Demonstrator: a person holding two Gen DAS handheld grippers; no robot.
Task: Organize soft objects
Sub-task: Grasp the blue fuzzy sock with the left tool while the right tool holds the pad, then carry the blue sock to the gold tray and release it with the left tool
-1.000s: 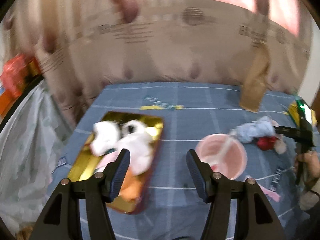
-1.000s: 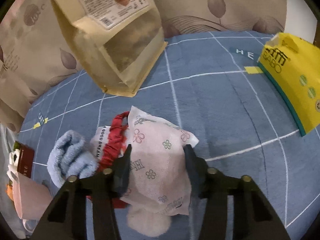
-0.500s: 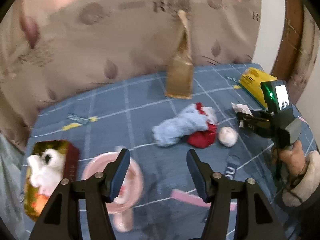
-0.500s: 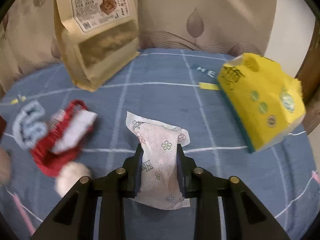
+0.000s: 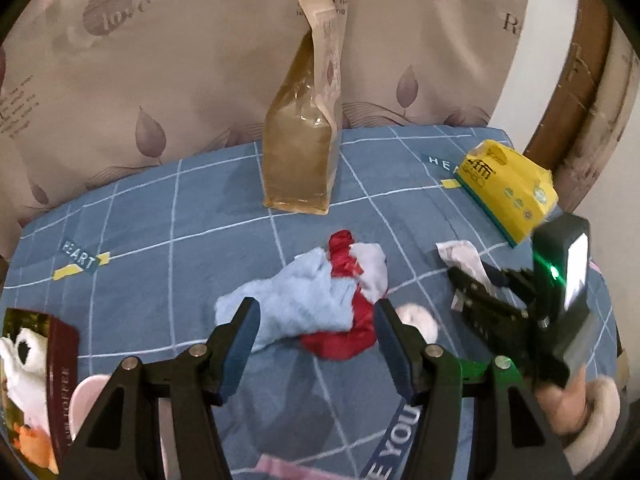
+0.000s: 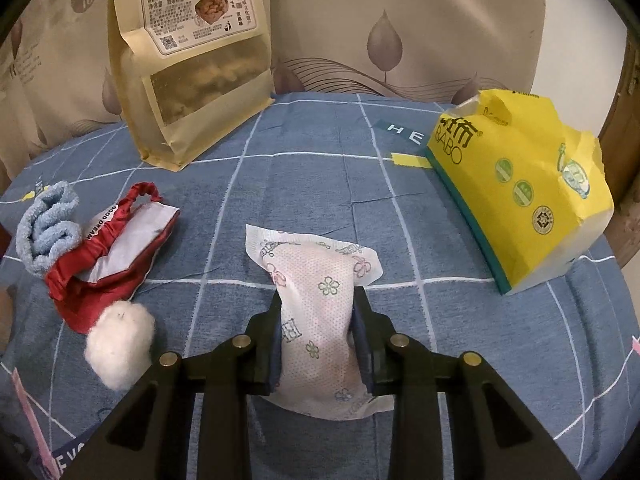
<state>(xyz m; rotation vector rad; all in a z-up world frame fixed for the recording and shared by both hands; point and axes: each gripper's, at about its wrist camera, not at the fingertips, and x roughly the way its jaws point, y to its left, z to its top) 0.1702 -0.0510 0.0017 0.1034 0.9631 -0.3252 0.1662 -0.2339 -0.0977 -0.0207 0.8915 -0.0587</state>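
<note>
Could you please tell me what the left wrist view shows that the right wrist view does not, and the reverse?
Only the left wrist view shows the gold box holding a white plush toy, and the open left tongs. Only the right wrist view shows the printed label on the brown snack bag. Both show the right tongs gripping the flowered pouch, the red pouch, blue sock and yellow tissue pack.
</note>
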